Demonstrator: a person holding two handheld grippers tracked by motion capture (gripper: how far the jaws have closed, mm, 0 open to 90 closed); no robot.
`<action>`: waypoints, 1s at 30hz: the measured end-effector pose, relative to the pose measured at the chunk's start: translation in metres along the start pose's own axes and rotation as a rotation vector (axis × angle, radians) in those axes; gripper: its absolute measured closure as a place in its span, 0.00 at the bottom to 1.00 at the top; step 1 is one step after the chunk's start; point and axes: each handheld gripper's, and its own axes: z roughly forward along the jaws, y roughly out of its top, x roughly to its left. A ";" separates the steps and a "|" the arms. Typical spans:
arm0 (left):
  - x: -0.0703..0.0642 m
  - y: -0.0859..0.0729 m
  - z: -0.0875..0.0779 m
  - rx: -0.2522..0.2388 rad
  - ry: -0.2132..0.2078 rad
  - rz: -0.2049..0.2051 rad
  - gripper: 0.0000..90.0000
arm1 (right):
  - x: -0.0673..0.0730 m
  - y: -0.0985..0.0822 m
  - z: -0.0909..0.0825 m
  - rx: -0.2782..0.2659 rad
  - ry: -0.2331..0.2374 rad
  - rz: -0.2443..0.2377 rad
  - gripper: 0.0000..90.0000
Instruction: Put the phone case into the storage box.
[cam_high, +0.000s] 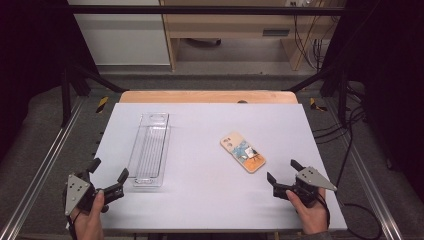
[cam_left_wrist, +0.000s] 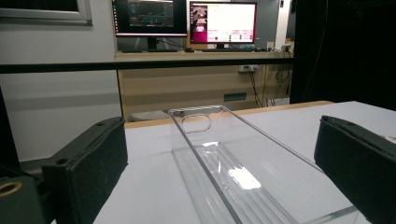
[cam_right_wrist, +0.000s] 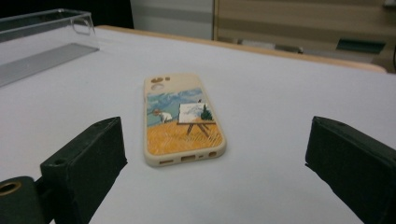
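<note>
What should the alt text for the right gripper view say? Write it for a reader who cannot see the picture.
A phone case printed with a painter's easel in a golden field lies flat on a white table, ahead of the right gripper, whose two black jaws stand wide apart with nothing between them. A clear plastic tray sits at the upper left.

A white table (cam_high: 210, 200) stood over a grey floor (cam_high: 40, 125), its wooden edge (cam_high: 207, 96) showing at the far side. Beyond it was a wooden desk (cam_left_wrist: 196, 86) with two lit monitors (cam_left_wrist: 223, 22) on top. Black cables (cam_high: 345, 130) trailed on the floor at the right, beside a metal rail (cam_high: 367, 185).
</note>
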 end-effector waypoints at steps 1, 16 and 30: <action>0.000 0.000 0.000 0.002 0.000 0.001 0.03 | 0.000 0.000 0.002 0.014 0.007 0.011 0.06; 0.001 -0.001 -0.001 0.008 -0.001 -0.004 0.03 | 0.009 0.044 0.032 0.384 0.103 -0.117 0.07; 0.001 -0.001 -0.002 0.004 -0.006 -0.012 0.03 | 0.014 0.082 0.074 0.533 0.141 -0.207 0.07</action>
